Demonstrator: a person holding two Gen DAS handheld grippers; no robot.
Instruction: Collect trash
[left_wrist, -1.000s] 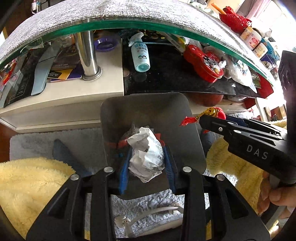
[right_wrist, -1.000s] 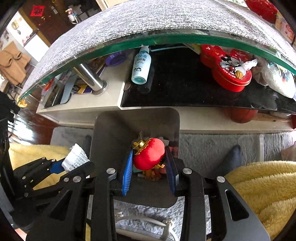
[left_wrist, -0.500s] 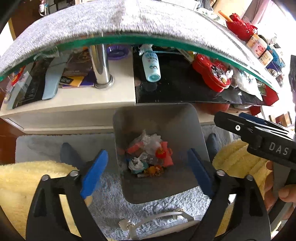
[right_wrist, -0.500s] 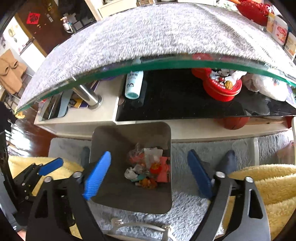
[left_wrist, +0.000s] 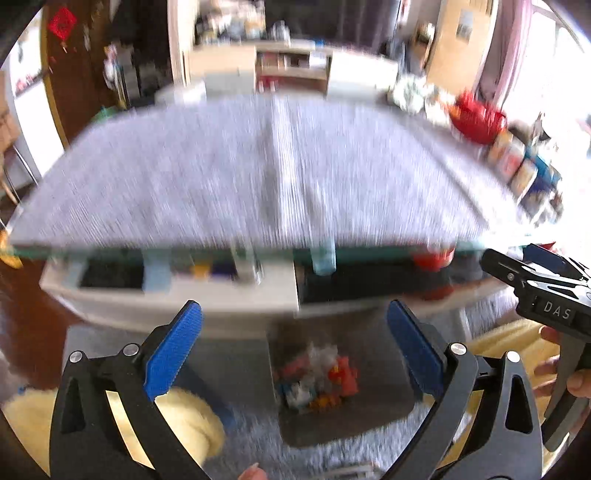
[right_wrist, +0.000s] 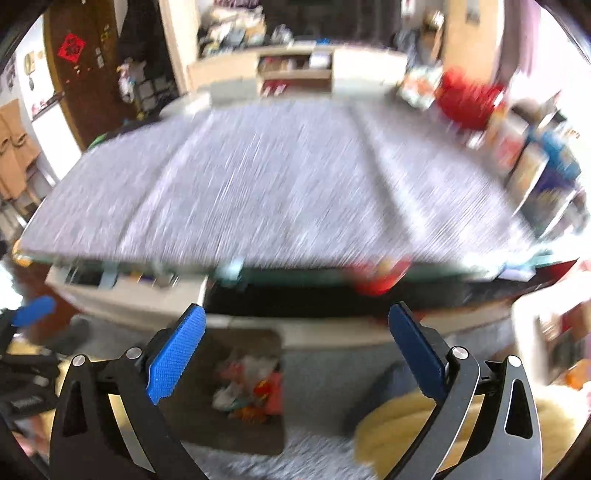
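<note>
Fingers spread wide on the left gripper (left_wrist: 293, 325), nothing between them; right gripper (right_wrist: 295, 325) equally splayed and empty. Below and just ahead sits the grey bin (left_wrist: 391, 417), trash (left_wrist: 319, 380) heaped inside. Beyond both, blurred, the grey-covered table (right_wrist: 277, 184).

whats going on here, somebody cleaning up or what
A person is collecting trash with a handheld gripper in each hand. Right now the left gripper and the right gripper are both open and hold nothing. Below them on the rug sits a grey bin with a small heap of colourful trash in it. Both views are motion-blurred and look across the grey-covered table, whose near area looks bare.
</note>
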